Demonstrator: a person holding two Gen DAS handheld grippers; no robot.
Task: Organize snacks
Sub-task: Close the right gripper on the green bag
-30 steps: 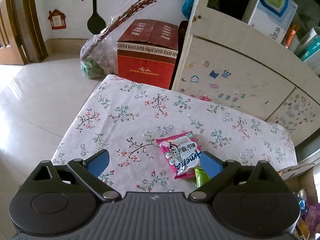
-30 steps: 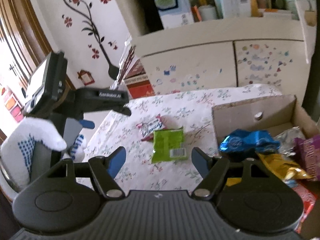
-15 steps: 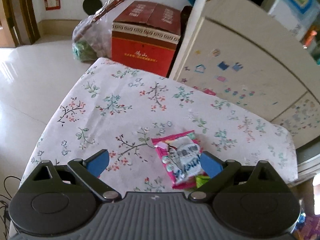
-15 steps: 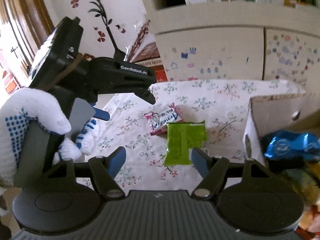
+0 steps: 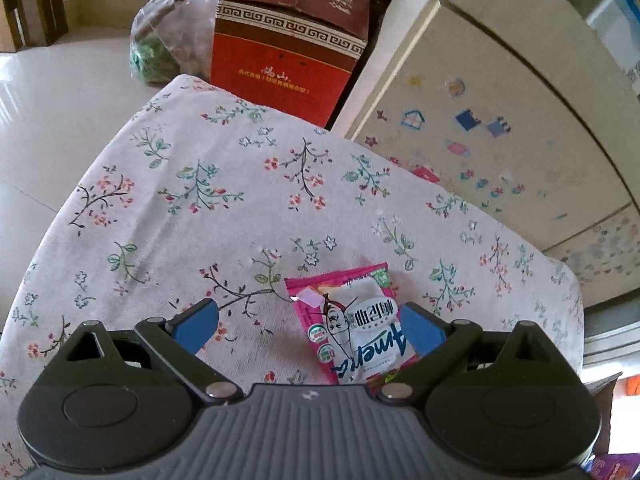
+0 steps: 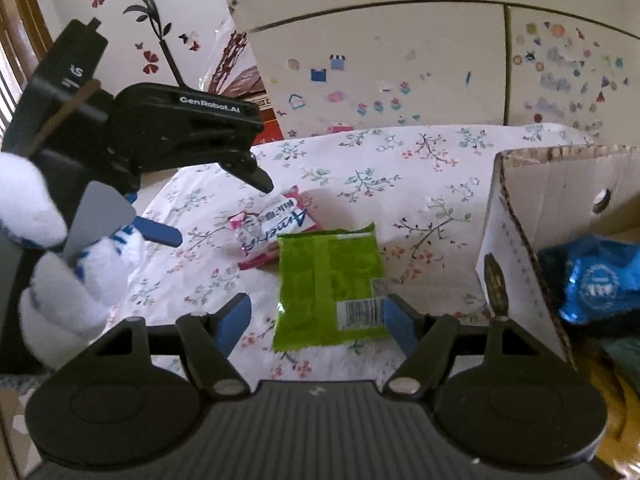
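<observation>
Pink and white, the snack packet (image 5: 356,330) is lying flat on the floral tablecloth (image 5: 224,208), low and right of centre in the left wrist view. It is sitting between the blue fingertips of the left gripper (image 5: 310,322), tucked up against the right-hand pad (image 5: 420,330), with a clear stretch of cloth before the left-hand one. Those jaws are standing wide apart, holding nothing.

Over in the right wrist view, the green packet (image 6: 330,292) is lying seam and barcode side up at the centre of the frame, its upper left corner overlapping the pink one (image 6: 272,226). The right gripper (image 6: 316,324) is hanging over its lower half with jaws spread wide, nothing pinched; the right-hand pad (image 6: 400,326) is showing right at the packet's barcode edge, the left-hand pad well clear of it.

At the left of that frame a white-gloved hand (image 6: 52,268) is gripping the left tool's handle. At the right edge, a cardboard box (image 6: 516,248) is standing open, a blue bag (image 6: 600,280) inside.
</observation>
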